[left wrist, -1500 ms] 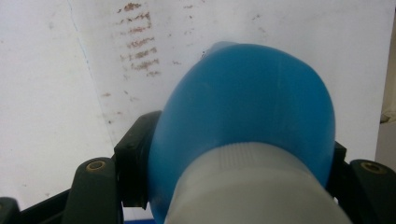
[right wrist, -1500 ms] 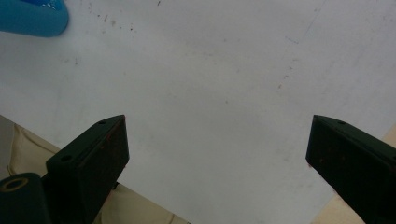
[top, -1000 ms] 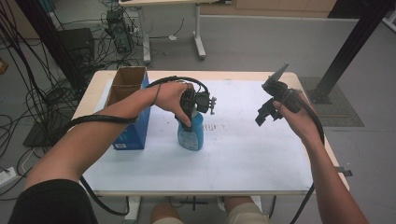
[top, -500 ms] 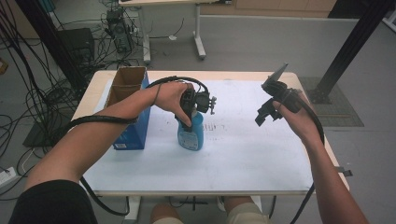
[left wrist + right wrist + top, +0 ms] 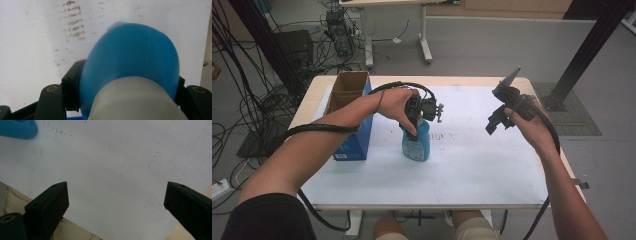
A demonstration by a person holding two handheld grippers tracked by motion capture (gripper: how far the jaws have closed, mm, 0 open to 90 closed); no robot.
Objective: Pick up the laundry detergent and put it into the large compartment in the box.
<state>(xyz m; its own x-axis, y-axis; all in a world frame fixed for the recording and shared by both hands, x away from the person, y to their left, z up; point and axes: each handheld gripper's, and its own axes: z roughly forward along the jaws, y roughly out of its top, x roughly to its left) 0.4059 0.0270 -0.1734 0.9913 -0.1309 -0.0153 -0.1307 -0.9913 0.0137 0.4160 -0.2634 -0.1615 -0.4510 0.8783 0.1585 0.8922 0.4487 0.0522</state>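
High view: you are standing the blue bottle [image 5: 416, 144] upright near the middle of the table [image 5: 472, 170], and your left gripper [image 5: 419, 116] is coming down on it from above, its jaws clamped on the bottle's upper part. Holding it from the top like that is keeping the bottle vertical and steady on its base, which I judge is the point of the grip, whether you are about to lift it or have just set it down.

In the left gripper view, the blue bottle [image 5: 130, 62] is bulging between the two black jaws, which are pressing its sides at about 9 and 3 o'clock, with the pale neck or cap at 6 o'clock, closest to the camera. The white, scuffed table surface is lying beyond it.

Your right gripper [image 5: 498, 119] is hanging above the table at about 3 o'clock from the bottle, well apart from it. In the right gripper view its jaws are standing wide apart with nothing between them, and a corner of the bottle [image 5: 17, 129] is showing at 10 o'clock. Kept open and off to the side, it looks ready to help without crowding the left hand.

The open cardboard box [image 5: 348, 95] is sitting at 9 o'clock from the bottle, near it, a likely destination or source.
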